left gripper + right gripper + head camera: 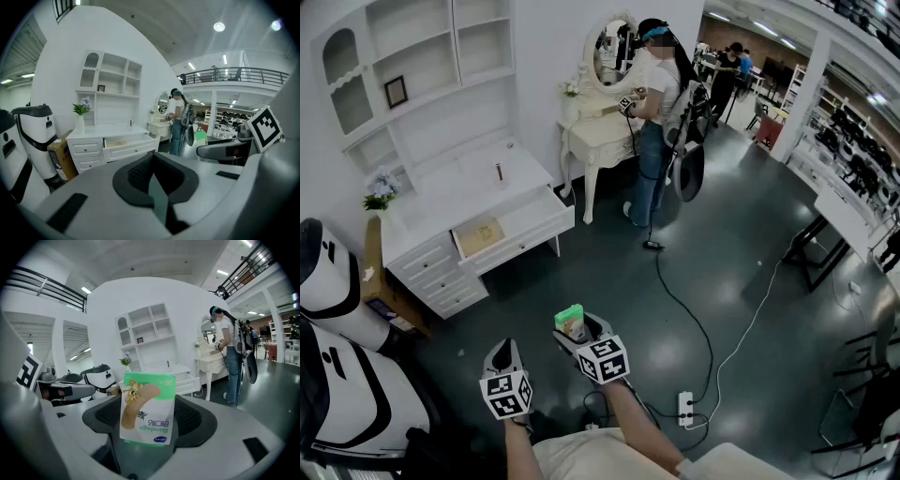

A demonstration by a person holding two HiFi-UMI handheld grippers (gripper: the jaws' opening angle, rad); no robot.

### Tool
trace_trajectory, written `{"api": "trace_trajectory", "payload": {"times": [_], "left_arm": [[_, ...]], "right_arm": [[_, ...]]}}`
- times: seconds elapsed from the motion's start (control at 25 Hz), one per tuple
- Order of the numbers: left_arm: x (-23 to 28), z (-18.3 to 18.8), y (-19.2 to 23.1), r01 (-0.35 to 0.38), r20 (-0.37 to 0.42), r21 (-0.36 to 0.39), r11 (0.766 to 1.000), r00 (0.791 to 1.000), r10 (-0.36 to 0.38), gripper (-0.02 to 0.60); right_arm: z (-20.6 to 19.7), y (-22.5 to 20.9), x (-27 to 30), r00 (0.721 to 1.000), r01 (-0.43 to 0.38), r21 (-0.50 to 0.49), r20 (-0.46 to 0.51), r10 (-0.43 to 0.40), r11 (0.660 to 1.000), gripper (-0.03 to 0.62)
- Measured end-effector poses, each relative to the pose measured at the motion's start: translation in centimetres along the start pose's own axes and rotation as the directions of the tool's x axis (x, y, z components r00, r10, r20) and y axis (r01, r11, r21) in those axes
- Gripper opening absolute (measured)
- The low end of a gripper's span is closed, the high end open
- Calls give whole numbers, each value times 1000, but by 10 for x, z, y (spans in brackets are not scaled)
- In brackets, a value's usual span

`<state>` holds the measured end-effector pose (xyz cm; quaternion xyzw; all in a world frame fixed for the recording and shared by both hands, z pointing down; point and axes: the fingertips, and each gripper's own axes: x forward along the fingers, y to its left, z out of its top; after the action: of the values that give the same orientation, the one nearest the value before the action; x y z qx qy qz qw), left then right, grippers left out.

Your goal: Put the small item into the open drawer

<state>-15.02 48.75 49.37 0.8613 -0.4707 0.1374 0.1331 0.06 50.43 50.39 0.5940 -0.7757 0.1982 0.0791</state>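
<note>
The small item is a green and white bandage packet (570, 321) (146, 408), standing upright between the jaws of my right gripper (581, 335) (146, 430), which is shut on it. My left gripper (502, 357) (157, 187) hangs beside it to the left, shut with nothing between its pads. Both grippers are low at the near edge of the head view, over the dark floor. The open drawer (504, 232) (125, 141) (188, 379) juts out of a white dresser (441, 202) far ahead on the left, well away from both grippers.
A person (658, 112) stands at a white dressing table (600, 131) beyond the dresser. A cable and power strip (684, 406) lie on the floor to the right. White and black machines (337, 291) and a cardboard box (377, 267) stand at left. Desks (839, 220) line the right.
</note>
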Motion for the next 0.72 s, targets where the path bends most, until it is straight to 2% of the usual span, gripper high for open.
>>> {"api": "trace_trajectory", "payload": {"times": [0.36,0.72], "left_arm": [[-4,4,-18,36,29,-5,999,999,-36,17],[-3,-8,-16,-10,18,-11,1000,1000,10,17]], "right_arm": [[-9,0,-8,1000,-23,-1,-16,23,1000,371],[-18,-7,-15,1000,-10,4,-19,10,1000,371]]}}
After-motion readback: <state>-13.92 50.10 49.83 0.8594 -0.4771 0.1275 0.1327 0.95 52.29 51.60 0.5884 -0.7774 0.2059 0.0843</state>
